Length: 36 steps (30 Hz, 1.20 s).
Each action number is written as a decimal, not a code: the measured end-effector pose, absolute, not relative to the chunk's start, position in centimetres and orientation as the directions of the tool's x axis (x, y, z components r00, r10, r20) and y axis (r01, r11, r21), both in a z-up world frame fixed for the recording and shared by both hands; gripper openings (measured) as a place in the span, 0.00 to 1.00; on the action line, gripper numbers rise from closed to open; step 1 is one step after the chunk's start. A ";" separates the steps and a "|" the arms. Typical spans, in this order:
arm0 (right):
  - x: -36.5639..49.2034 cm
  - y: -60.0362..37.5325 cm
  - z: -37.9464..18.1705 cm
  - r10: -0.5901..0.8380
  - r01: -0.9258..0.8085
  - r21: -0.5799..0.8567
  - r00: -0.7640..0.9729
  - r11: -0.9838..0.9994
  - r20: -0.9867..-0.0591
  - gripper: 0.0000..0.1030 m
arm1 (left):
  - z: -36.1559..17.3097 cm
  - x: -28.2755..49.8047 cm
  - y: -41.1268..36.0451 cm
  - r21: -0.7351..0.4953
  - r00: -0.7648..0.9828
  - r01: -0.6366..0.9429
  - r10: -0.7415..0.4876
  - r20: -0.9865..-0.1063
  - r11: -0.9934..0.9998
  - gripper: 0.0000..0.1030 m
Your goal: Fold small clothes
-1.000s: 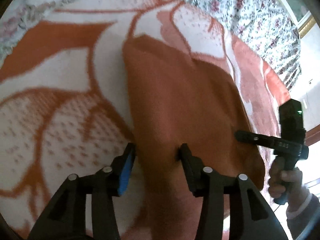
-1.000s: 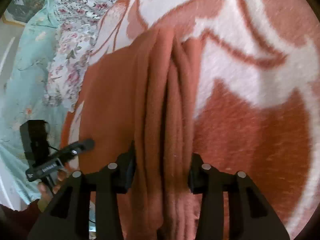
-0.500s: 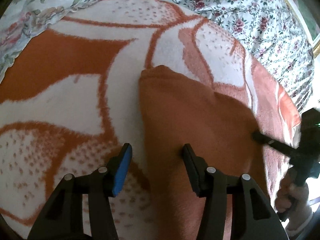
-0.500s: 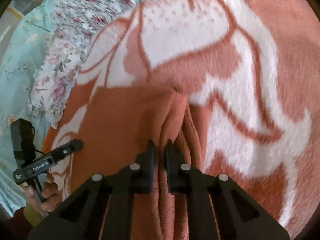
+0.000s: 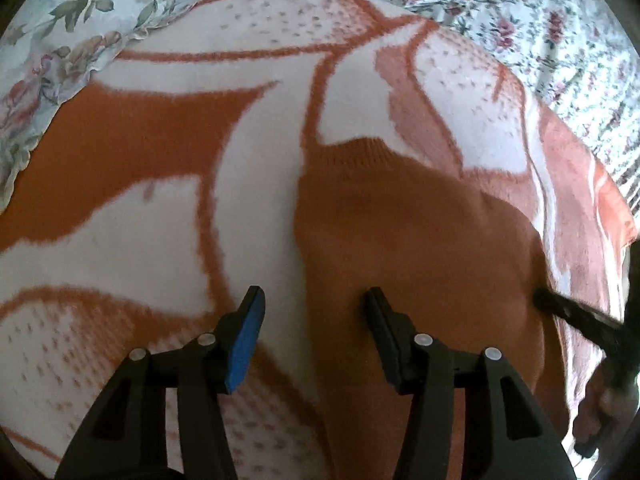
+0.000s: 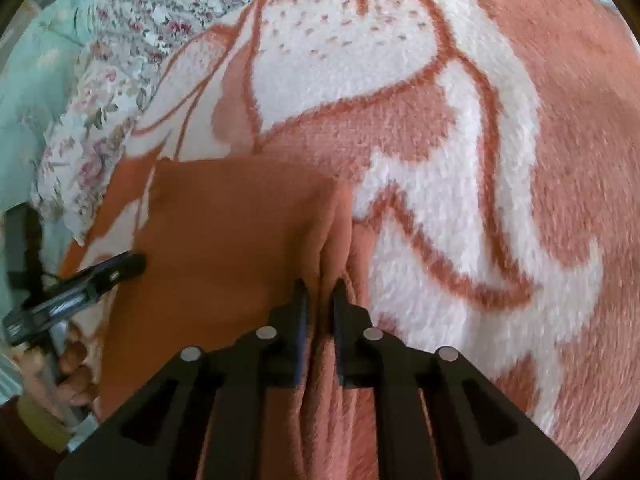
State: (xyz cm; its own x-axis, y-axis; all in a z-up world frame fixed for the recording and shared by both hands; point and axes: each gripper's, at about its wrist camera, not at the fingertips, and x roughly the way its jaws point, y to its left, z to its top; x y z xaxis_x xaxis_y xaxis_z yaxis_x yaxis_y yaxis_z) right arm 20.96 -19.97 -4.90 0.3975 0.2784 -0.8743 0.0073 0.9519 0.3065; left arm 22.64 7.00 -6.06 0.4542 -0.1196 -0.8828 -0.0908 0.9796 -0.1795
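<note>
Orange-and-white blanket (image 6: 460, 128) on a bed: the orange garment (image 5: 420, 240) is spread flat. Its bunched edge, ungripped a second ago, is now clamped by the right gripper (image 6: 320, 292); the left gripper (image 5: 312, 300) is held apart, closing slightly.

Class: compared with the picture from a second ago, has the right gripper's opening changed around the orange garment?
Yes. The right gripper, earlier wide around the garment's folds, now pinches one fold, its jaws easing slightly apart, over the blanket.
</note>
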 end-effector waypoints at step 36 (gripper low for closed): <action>7.2 -20.4 0.8 0.522 -0.072 0.539 0.381 0.839 -0.763 0.05 | -5.3 0.7 2.2 -0.176 0.508 0.016 -0.160 -0.846 0.984 0.33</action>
